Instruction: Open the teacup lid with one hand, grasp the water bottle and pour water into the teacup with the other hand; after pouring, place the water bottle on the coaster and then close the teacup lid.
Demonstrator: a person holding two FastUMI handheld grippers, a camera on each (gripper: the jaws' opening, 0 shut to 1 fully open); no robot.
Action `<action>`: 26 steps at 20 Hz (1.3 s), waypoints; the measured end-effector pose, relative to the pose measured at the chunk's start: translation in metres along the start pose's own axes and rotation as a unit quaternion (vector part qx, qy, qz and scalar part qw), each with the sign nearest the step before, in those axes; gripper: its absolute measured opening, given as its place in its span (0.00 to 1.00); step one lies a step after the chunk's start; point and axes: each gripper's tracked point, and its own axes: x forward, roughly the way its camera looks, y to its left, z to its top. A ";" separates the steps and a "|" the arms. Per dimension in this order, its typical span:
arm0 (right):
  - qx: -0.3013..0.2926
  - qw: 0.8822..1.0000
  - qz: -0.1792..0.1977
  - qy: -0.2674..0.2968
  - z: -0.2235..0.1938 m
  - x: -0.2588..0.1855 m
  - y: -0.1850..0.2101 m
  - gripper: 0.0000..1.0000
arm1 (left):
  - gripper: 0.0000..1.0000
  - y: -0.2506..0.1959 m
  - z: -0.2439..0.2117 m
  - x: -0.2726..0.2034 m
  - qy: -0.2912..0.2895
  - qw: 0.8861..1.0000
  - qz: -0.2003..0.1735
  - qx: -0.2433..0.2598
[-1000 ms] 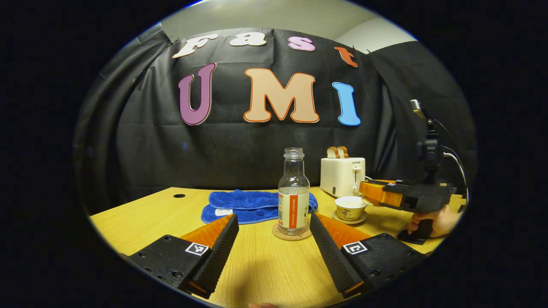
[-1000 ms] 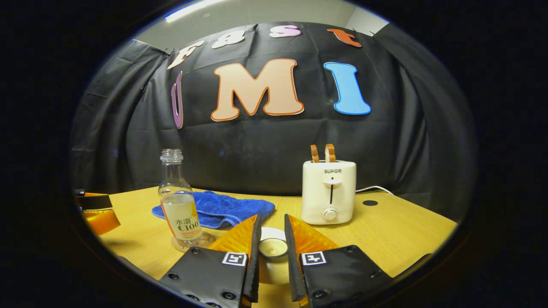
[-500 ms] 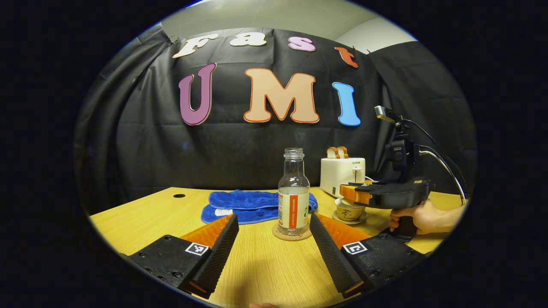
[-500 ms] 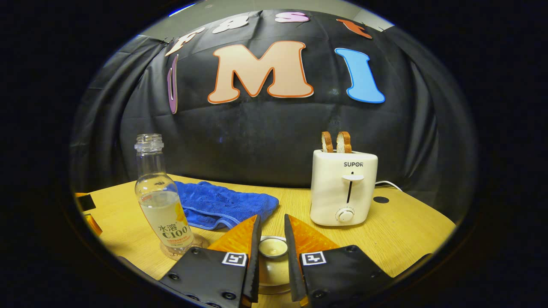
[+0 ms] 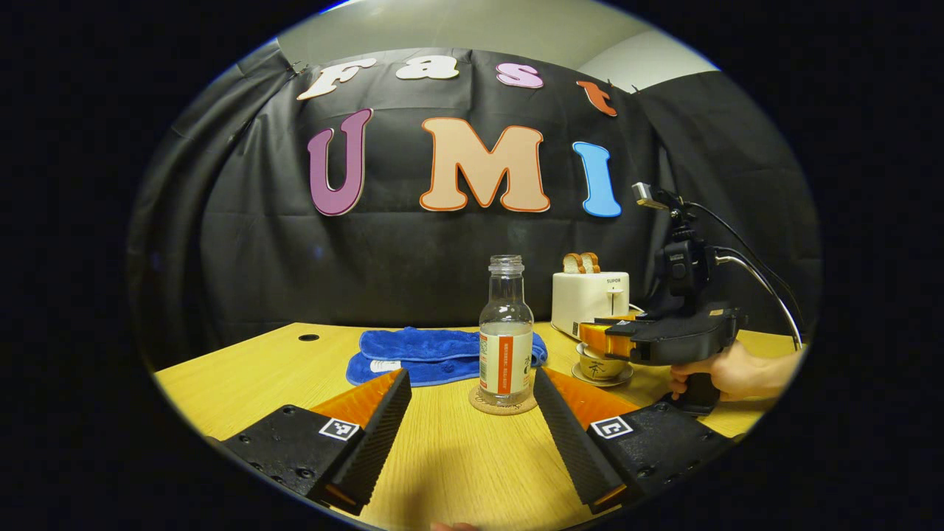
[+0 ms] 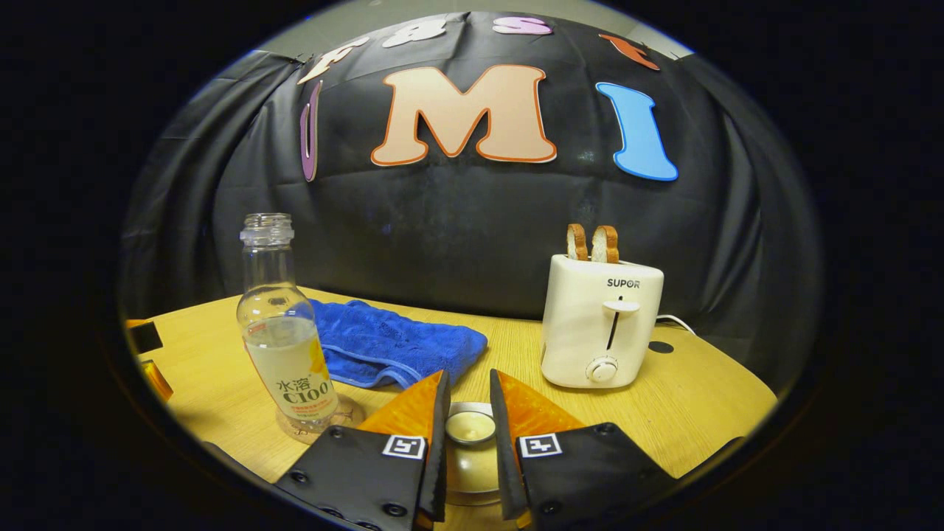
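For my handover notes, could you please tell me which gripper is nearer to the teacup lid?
Right. The right gripper holds the teacup lid knob between its fingers, over the cup. The left gripper sits open farther off, facing the water bottle.

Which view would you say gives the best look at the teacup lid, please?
The right gripper view: the teacup lid sits close, between that gripper's fingers. In the left gripper view, the right gripper covers the lid atop the teacup.

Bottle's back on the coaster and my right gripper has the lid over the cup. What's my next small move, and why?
Probably lower the right gripper a touch and open it. The lid sits pinched between its fingers just over the cup, and the bottle already stands on the coaster. The left gripper is open and idle, so closing the cup looks like all that's left.
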 end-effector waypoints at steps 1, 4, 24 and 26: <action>0.001 1.000 0.001 0.001 0.000 0.000 0.000 0.32 | 1.00 0.000 0.000 0.000 0.000 1.000 0.000 0.000; 0.001 1.000 0.003 0.007 -0.002 0.002 0.001 0.32 | 0.97 0.000 0.000 0.000 0.000 1.000 0.000 0.000; 0.037 0.996 -0.025 -0.073 0.014 -0.042 -0.005 0.95 | 0.97 0.005 -0.001 -0.002 0.003 1.000 0.015 -0.001; 0.035 0.996 -0.028 -0.075 0.015 -0.059 -0.001 0.95 | 0.98 0.005 -0.001 -0.004 0.004 1.000 0.027 -0.001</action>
